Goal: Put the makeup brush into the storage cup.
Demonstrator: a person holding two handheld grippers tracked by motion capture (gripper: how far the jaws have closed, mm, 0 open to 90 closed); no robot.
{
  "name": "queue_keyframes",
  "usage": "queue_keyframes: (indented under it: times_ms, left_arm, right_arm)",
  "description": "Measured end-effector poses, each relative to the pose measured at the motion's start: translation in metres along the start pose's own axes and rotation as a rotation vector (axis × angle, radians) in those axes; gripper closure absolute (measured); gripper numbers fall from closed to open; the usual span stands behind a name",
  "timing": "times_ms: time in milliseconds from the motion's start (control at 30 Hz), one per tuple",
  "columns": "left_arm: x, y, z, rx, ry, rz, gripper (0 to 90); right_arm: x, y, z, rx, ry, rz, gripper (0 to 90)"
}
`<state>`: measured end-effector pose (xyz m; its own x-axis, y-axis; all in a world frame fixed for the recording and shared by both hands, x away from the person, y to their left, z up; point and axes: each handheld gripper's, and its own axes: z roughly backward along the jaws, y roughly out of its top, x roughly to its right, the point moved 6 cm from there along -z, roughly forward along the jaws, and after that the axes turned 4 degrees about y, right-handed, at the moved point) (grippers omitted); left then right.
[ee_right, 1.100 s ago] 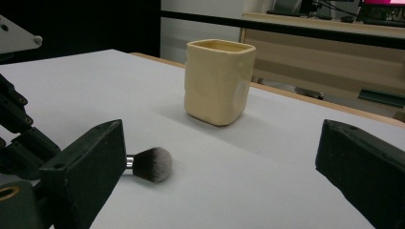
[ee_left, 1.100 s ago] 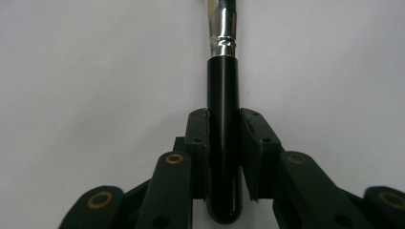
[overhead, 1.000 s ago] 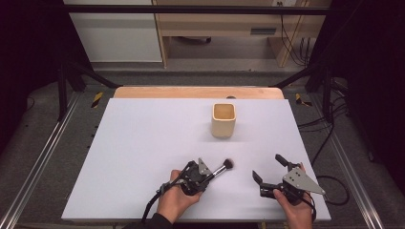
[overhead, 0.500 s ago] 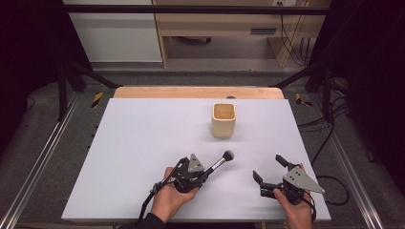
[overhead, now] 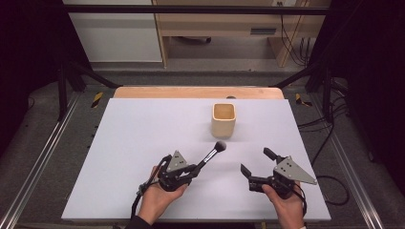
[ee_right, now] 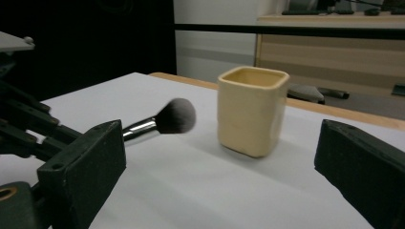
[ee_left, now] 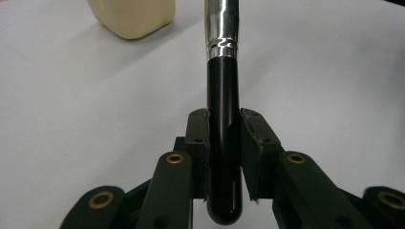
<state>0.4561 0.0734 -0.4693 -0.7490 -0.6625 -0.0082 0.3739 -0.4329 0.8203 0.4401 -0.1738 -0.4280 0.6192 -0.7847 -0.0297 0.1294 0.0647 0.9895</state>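
My left gripper (overhead: 192, 169) is shut on the black handle of a makeup brush (overhead: 212, 152), whose dark bristle head points up and to the right, lifted off the white table (overhead: 133, 138). In the left gripper view both pads clamp the brush handle (ee_left: 223, 143) below its silver ferrule. A cream square cup (overhead: 223, 119) stands upright beyond the brush head. My right gripper (overhead: 258, 161) is open and holds nothing, at the front right. In the right gripper view the cup (ee_right: 252, 110) stands ahead between the jaws, with the brush head (ee_right: 175, 116) to its left.
A wooden strip (overhead: 196, 92) runs along the table's far edge. Black frame posts and cables (overhead: 329, 138) stand off the right side. Metal rails (overhead: 38, 162) border the table on the left.
My left gripper has lifted the brush off the table and swung its head up toward the cup. My right gripper has risen a little and stayed open.
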Motion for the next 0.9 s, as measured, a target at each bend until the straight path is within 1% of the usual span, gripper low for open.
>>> queue_keyframes:
  times_ms: [33,67,100,167,200,233,300,333,367,400,433,467,500,600,767,800,900]
  left_arm:
    - [0.0,0.0,0.0,0.0,0.0,0.0,74.4]
    - [-0.001,0.002,0.003,0.023,0.002,0.018,74.4]
    - [-0.001,0.003,0.005,0.035,0.002,0.025,74.4]
    - [-0.002,0.004,0.006,0.043,0.004,0.025,74.4]
    - [-0.002,0.006,0.009,0.058,0.009,0.023,74.4]
    - [-0.002,0.006,0.009,0.058,0.009,0.023,74.4]
    - [-0.003,0.009,0.01,0.08,0.013,0.033,74.4]
    - [-0.003,0.011,0.01,0.103,0.01,0.045,74.4]
    - [-0.003,0.011,0.01,0.103,0.01,0.045,74.4]
    - [-0.003,0.014,0.011,0.127,0.009,0.048,74.4]
    - [-0.002,0.014,0.011,0.131,0.011,0.045,74.4]
    - [-0.002,0.014,0.011,0.131,0.011,0.045,74.4]
    - [-0.002,0.017,0.012,0.147,0.02,0.042,74.4]
    - [-0.002,0.02,0.015,0.171,0.027,0.046,74.4]
    - [-0.003,0.025,0.018,0.182,0.026,0.042,74.4]
    - [-0.003,0.026,0.018,0.187,0.025,0.046,74.4]
    - [-0.003,0.028,0.018,0.197,0.025,0.057,74.4]
  right_arm:
    - [0.0,0.0,0.0,0.0,0.0,0.0,3.8]
    - [-0.007,0.01,-0.001,0.018,0.017,0.012,3.9]
    - [-0.009,0.014,-0.002,0.024,0.021,0.015,3.9]
    - [-0.012,0.021,-0.004,0.034,0.032,0.019,3.7]
    - [-0.014,0.024,-0.005,0.038,0.037,0.012,3.7]
    - [-0.014,0.024,-0.005,0.038,0.037,0.012,3.7]
    - [-0.017,0.03,-0.008,0.038,0.049,0.004,3.4]
    - [-0.02,0.033,-0.009,0.034,0.06,0.009,3.1]
    - [-0.02,0.033,-0.009,0.034,0.06,0.009,3.1]
    - [-0.021,0.037,-0.011,0.041,0.07,0.0,3.1]
    - [-0.021,0.039,-0.012,0.043,0.073,-0.002,3.1]
    - [-0.021,0.039,-0.012,0.043,0.073,-0.002,3.1]
    - [-0.021,0.043,-0.014,0.045,0.074,-0.01,3.0]
    - [-0.022,0.045,-0.016,0.048,0.074,-0.022,3.0]
    - [-0.025,0.044,-0.019,0.034,0.074,-0.038,3.0]
    - [-0.026,0.044,-0.02,0.036,0.075,-0.044,3.0]
    - [-0.027,0.044,-0.02,0.037,0.076,-0.043,3.0]
